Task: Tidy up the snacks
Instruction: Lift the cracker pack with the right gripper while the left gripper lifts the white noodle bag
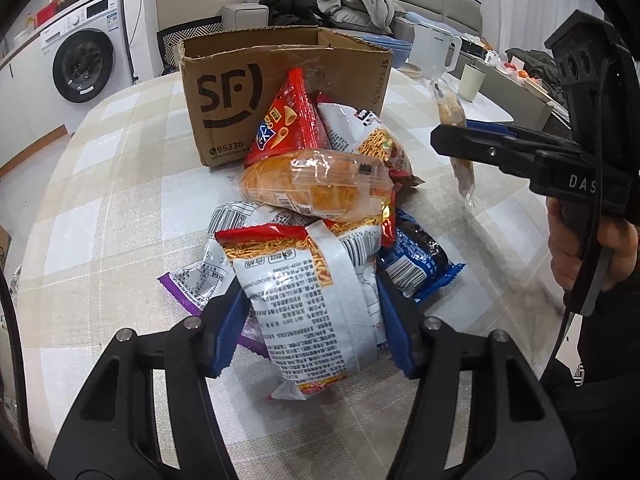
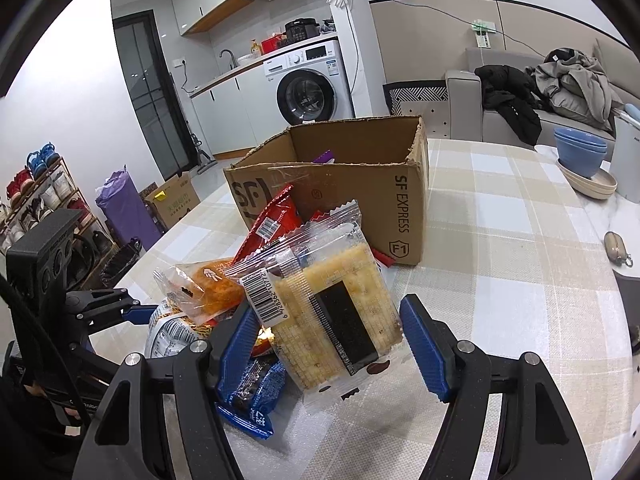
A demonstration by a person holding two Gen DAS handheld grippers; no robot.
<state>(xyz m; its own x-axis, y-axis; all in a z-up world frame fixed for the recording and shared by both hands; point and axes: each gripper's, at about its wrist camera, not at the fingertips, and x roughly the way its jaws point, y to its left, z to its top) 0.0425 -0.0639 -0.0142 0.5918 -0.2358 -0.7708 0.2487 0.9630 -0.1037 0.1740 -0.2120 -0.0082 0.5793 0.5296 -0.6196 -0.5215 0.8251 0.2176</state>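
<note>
Left gripper (image 1: 310,322): I saw its blue pads pinching a white noodle packet (image 1: 316,304), lower centre.
Right gripper (image 2: 334,346): I held a clear cracker packet (image 2: 332,312), its jaws half-wide.

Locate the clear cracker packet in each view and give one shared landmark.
Left wrist view: clear cracker packet hangs at right, in the right tongs.
Right wrist view: bottom centre, between the blue pads.
Shared landmark: SF cardboard box.
</note>
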